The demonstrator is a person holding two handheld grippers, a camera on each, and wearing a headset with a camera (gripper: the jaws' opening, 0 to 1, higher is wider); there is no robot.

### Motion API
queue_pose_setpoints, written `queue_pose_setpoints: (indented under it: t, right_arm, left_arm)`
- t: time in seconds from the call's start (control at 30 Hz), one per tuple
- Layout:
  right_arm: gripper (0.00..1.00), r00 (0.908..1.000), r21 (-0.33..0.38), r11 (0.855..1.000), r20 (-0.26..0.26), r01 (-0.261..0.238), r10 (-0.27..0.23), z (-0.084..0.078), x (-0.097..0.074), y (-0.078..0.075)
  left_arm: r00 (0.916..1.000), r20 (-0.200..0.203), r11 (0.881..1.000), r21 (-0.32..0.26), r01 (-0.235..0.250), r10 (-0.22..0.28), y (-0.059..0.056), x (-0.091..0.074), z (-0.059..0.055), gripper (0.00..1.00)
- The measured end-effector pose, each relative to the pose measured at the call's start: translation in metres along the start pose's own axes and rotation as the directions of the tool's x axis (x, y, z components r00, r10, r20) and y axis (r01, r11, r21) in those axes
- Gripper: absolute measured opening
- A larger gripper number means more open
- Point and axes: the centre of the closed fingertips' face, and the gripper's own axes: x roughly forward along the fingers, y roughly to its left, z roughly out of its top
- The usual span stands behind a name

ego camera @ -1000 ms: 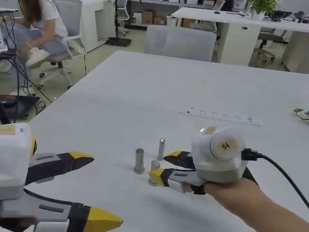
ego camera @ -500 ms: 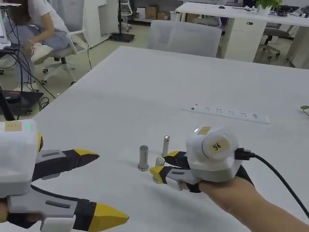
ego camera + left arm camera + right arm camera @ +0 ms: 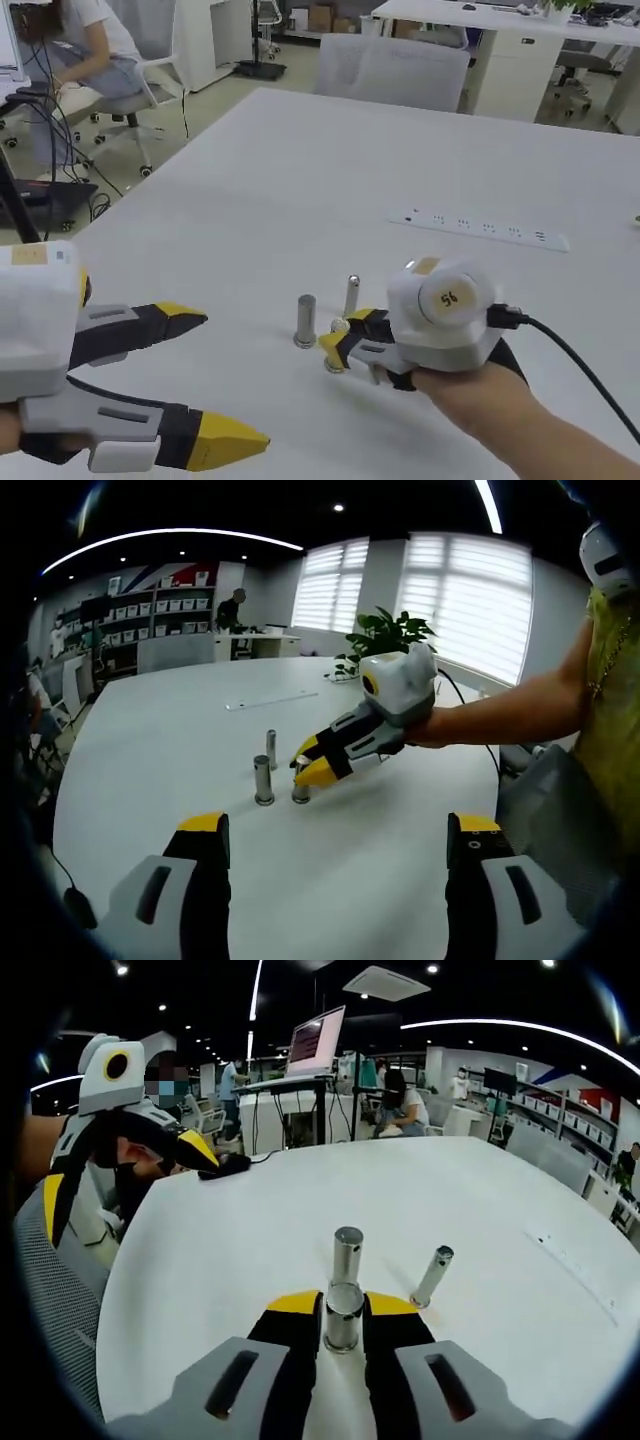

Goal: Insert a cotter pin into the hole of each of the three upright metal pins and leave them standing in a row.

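Pin in hand: nearest pin (image 3: pixel 344 1315), upright on the tabletop (image 3: pixel 300 180), pinched between the jaws of the right tool (image 3: pixel 335 352).
Neighbours: second pin (image 3: pixel 305 322) at ten o'clock of it, third pin (image 3: pixel 351 297) at one o'clock, both near and free.
Left tool: left tool (image 3: pixel 225 380) spread wide, carrying nothing, off at eight o'clock.
Doing it well: I'd squeeze lightly, hold it plumb, turn its hole clear of the jaws, and don't bump the neighbours!
Count: three pins, two tools.

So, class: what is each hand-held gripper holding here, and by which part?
The right hand-held gripper clamps the nearest metal pin by its upper shaft; the left hand-held gripper is open, holding nothing.
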Motion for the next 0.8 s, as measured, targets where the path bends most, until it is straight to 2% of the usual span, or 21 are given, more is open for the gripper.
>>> queue_pose_setpoints:
  t: [0.4, 0.53, 0.8]
  right_arm:
    - [0.14, 0.9999, -0.016, 1.000, 0.006, -0.015, 0.015, -0.0003, 0.0020, -0.0017]
    - [0.14, 0.9994, -0.018, 0.999, -0.001, -0.036, 0.036, -0.0004, 0.0019, 0.0012]
    - [0.12, 0.9991, -0.026, 0.999, -0.015, -0.041, 0.041, 0.0001, 0.0015, 0.0064]
  left_arm:
    - [1.0000, -0.006, 1.000, -0.007, 0.002, -0.002, 0.0025, 0.0022, -0.0025, 0.89]
    - [1.0000, -0.008, 1.000, -0.008, 0.004, -0.004, 0.0021, 0.0029, -0.0032, 0.89]
    - [0.9999, -0.012, 1.000, -0.010, 0.004, -0.004, 0.0019, 0.0026, -0.0044, 0.88]
